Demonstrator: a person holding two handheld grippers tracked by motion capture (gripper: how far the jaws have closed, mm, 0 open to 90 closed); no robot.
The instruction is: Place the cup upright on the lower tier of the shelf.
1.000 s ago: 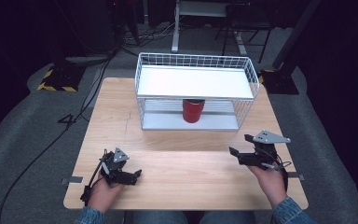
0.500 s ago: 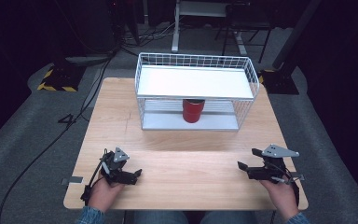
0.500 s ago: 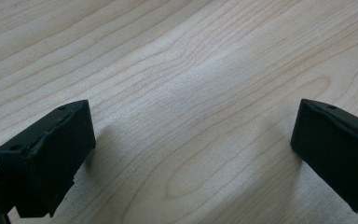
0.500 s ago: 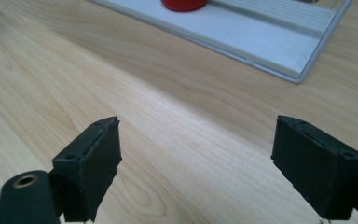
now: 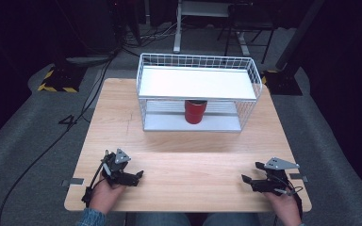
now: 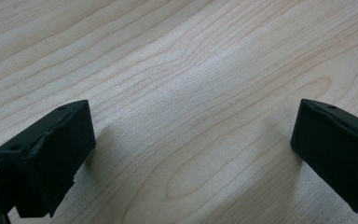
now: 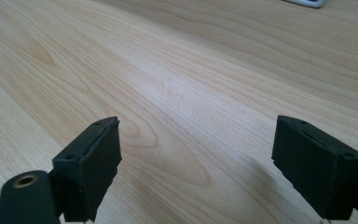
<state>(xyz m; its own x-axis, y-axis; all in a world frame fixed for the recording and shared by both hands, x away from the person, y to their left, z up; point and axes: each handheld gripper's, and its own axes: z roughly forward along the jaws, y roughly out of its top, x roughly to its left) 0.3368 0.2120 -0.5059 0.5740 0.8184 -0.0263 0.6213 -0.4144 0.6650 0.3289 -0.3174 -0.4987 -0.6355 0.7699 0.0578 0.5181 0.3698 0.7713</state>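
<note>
Both grippers are resting released near the table's [image 5: 184, 155] front corners: left gripper [image 5: 139, 176] pointing right, right gripper [image 5: 252, 173] pointing left.

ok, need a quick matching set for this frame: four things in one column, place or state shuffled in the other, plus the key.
Things
1. red can
2. wire rack
3. left gripper
4. right gripper

Place or state
A. open, low over the table's near right corner
B. stands at the far middle of the table, white top shelf
C. on the rack's lower shelf, under the white top
D. open, low over the table's near left part

Pairs: 1-C, 2-B, 3-D, 4-A
</note>
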